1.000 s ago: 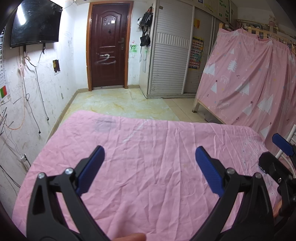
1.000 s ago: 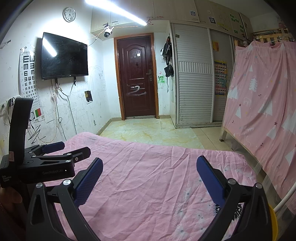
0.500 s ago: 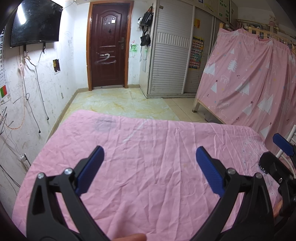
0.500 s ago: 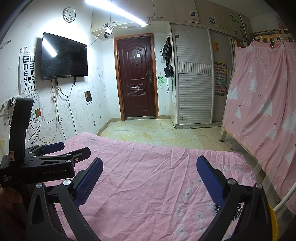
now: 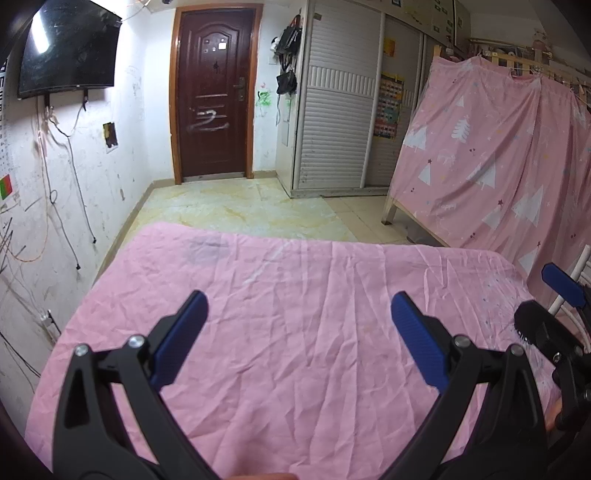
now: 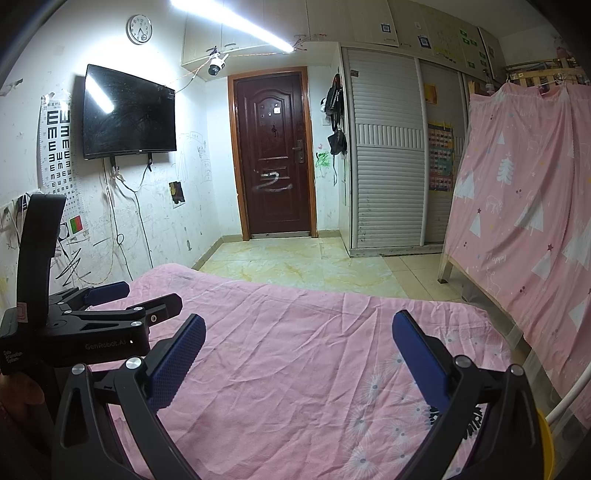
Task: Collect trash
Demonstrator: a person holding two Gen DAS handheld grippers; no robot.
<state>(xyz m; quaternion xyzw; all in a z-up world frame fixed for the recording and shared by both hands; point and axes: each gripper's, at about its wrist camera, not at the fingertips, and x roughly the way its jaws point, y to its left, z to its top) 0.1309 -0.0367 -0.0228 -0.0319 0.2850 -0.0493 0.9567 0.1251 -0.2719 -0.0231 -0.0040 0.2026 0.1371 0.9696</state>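
You've collected nothing yet as far as I can judge: left gripper (image 5: 299, 321) and right gripper (image 6: 299, 345) both spread wide, empty, over the pink sheet (image 5: 295, 295), no trash in view.

One pink bedsheet (image 5: 295, 332). One dark wooden door (image 6: 273, 155). One wall-mounted television (image 6: 127, 114). One round wall clock (image 6: 139, 29). One eye chart (image 6: 59, 147). One security camera (image 6: 216, 65). One pink tree-print curtain (image 6: 524, 221). Two grippers: left gripper (image 5: 299, 314), right gripper (image 6: 299, 328).

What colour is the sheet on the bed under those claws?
Pink sheet, with pale flower prints near its right side; the right wrist view shows it best.
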